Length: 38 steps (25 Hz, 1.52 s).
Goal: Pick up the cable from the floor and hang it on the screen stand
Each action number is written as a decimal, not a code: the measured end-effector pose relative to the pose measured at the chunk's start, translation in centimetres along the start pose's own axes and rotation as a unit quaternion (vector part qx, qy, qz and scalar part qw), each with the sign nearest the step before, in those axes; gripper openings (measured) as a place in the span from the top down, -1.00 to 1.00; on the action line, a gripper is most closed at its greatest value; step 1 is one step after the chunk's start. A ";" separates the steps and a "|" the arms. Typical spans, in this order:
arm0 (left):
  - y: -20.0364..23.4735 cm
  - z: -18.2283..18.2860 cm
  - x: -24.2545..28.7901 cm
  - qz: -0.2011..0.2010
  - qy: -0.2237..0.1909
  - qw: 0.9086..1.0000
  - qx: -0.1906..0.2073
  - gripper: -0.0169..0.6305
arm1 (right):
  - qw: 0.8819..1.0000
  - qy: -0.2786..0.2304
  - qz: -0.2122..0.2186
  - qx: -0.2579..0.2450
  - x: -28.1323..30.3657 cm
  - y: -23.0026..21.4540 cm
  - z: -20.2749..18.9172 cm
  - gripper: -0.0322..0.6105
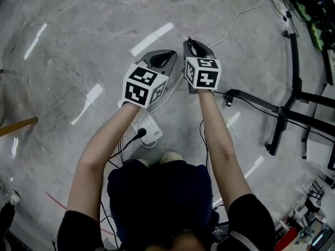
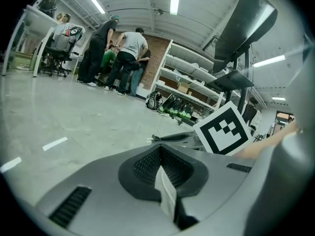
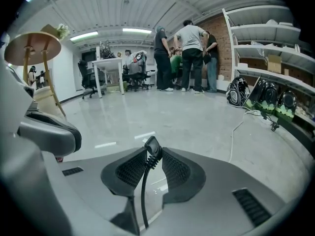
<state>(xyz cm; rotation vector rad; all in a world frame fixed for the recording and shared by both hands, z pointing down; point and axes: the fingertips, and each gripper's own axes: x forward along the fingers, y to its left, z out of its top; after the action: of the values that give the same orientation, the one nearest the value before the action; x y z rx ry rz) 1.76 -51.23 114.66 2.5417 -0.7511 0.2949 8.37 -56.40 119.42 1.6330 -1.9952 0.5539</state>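
1. Black cable [image 3: 143,191] is sitting in the right claw [image 3: 150,157], whose jaws are clamping its ribbed plug neck. The rest is hanging down below. That end is off the floor [image 1: 78,46] and not yet on the screen stand [image 1: 285,109].
2. Flat white cord [image 2: 166,193] is being pinched by the left claw [image 2: 160,167], jaws closed on it.
3. Grip on the black cable is sitting near the pad tips, so the plug is risking slipping out if the loose length drags or snags.
4. White cord is seemingly running down to the power strip [image 1: 149,128] by the person's feet. Lifting it higher is likely to be tugging the strip along or pulling its black plug loose.
5. Screen stand is sitting well apart to the right, with long legs spreading over the floor. Trailing cable is risking catching on a leg or going underfoot.
6. Both claws are carrying something, leaving none free for looping. A loosely draped black cable could be sliding off the screen stand.
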 end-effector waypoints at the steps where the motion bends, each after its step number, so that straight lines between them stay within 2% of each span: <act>1: -0.1 0.4 -0.4 0.002 0.000 1.000 0.001 0.93 | 1.000 0.000 -0.001 0.001 -0.4 0.2 0.4 0.55; 9: -2.7 3.9 -3.5 0.008 -0.001 1.000 -0.013 0.93 | 1.000 -0.004 -0.001 0.020 -5.5 1.9 3.1 0.56; 18: -6.1 8.3 -7.6 0.006 -0.008 0.999 -0.033 0.93 | 1.000 -0.008 -0.004 0.020 -11.6 4.1 6.6 0.56; 22: -7.2 9.5 -9.5 0.009 0.000 0.999 -0.031 0.93 | 1.000 -0.015 -0.017 0.000 -14.3 5.2 8.3 0.57; 30: -11.2 14.3 -12.9 0.000 0.004 1.000 -0.006 0.93 | 1.000 -0.012 -0.017 0.019 -20.5 6.7 11.7 0.57; 38: -14.8 18.8 -16.8 0.007 0.010 1.000 -0.010 0.93 | 0.999 -0.013 -0.012 0.035 -26.5 7.9 16.0 0.57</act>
<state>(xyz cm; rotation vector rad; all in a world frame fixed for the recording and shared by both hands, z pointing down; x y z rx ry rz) -2.57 -41.92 87.32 2.5114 -0.7604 0.3142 2.78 -43.80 90.56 1.7121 -1.9936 0.6026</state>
